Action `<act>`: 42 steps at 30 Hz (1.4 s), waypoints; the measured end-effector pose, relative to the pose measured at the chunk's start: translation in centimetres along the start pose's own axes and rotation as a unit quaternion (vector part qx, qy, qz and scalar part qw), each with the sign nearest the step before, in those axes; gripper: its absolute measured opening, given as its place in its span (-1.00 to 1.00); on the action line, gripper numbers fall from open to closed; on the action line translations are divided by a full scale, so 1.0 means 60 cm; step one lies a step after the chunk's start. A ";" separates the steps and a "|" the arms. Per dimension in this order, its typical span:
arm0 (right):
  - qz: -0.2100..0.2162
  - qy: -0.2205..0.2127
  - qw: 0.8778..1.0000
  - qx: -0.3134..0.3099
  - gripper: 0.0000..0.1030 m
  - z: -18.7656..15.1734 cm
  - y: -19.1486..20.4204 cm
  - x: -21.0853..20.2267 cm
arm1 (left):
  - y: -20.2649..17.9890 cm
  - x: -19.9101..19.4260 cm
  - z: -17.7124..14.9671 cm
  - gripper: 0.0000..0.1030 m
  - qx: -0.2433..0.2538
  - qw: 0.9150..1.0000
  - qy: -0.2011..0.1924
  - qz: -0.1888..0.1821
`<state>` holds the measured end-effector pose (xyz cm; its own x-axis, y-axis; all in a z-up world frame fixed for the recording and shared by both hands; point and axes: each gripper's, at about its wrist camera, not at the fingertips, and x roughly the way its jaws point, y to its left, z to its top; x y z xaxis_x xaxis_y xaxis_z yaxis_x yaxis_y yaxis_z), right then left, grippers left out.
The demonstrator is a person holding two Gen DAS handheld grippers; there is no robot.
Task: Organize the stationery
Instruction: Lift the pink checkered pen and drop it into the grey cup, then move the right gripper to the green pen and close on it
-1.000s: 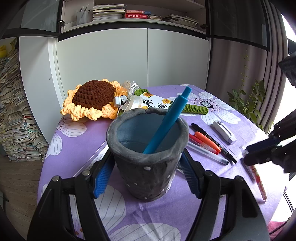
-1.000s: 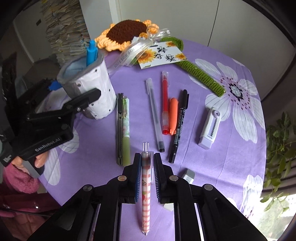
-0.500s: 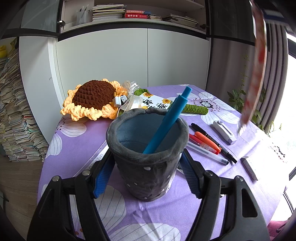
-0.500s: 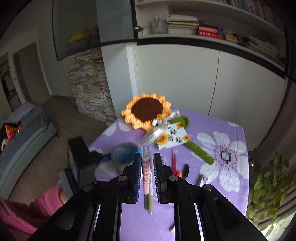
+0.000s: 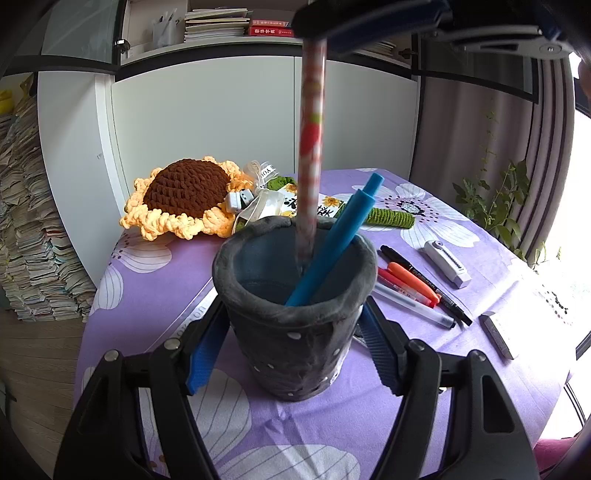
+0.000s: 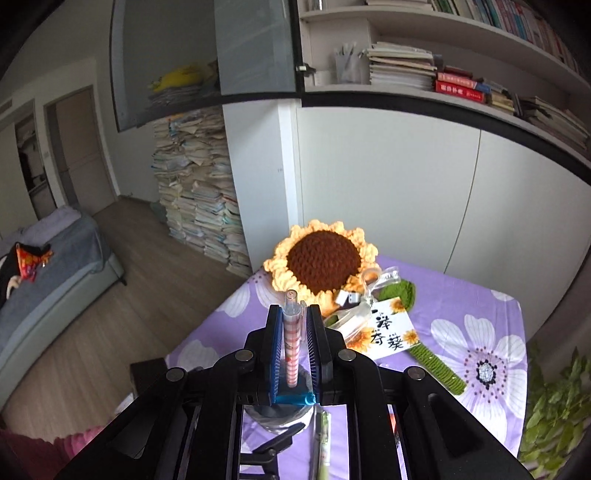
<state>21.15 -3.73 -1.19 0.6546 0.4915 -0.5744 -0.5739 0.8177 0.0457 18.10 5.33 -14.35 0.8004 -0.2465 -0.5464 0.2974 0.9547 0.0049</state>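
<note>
A dark grey felt pen cup [image 5: 295, 325] stands on the purple flowered tablecloth [image 5: 155, 280]. My left gripper [image 5: 291, 347] is shut on it, one blue pad pressing each side. A blue pen [image 5: 340, 236] leans inside the cup. My right gripper [image 6: 294, 314] is shut on a red-checked pen [image 6: 291, 347] and holds it upright. In the left wrist view that checked pen [image 5: 312, 147] hangs from the right gripper [image 5: 369, 18] at the top edge. Its lower end dips into the cup's mouth beside the blue pen.
To the right of the cup lie a black marker, an orange highlighter, a red pen and a clear pen [image 5: 417, 291], then a white correction tape [image 5: 447, 258] and an eraser [image 5: 498, 334]. A crochet sunflower [image 5: 184, 195] lies behind the cup. A green pen [image 6: 324, 443] lies near it.
My right gripper has lifted the checked pen off the table, swung it over the cup and turned it upright. The left gripper and the cup have stayed put.
</note>
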 end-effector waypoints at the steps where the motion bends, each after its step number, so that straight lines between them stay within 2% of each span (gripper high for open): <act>1: 0.000 0.011 1.000 0.003 -0.73 -0.006 -0.003 0.013 | -0.001 0.001 -0.001 0.36 0.000 1.000 0.000 0.000; 9: 0.010 0.069 0.997 0.026 -0.73 -0.044 -0.022 0.058 | -0.005 0.002 -0.003 0.36 0.000 1.000 0.001 0.000; 19: 0.039 0.106 0.991 0.068 -0.72 -0.058 -0.040 0.072 | -0.004 0.002 -0.003 0.36 0.000 1.000 0.001 0.000; 24: 0.037 0.091 0.992 0.082 -0.71 -0.063 -0.051 0.043 | -0.005 0.002 -0.003 0.36 0.000 1.000 0.001 0.000; 28: 0.038 0.078 0.991 0.100 -0.45 -0.071 -0.068 0.017 | -0.005 0.002 -0.003 0.36 0.000 1.000 0.001 0.000; 33: 0.029 0.077 0.990 0.111 -0.44 -0.086 -0.081 0.003 | -0.005 0.002 -0.003 0.36 0.000 1.000 0.001 0.000; 36: 0.013 0.101 0.989 0.105 -0.44 -0.112 -0.087 0.008 | -0.006 0.002 -0.003 0.36 0.000 1.000 0.001 0.000; 42: -0.003 0.191 0.978 0.085 -0.44 -0.197 -0.089 0.048 | -0.005 0.002 -0.003 0.36 0.000 1.000 0.001 -0.001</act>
<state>20.27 -10.22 -12.77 0.4068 0.3651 -0.8374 -0.4597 0.8739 0.1577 18.02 5.05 -14.54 0.7990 -0.2473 -0.5481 0.2979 0.9546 0.0036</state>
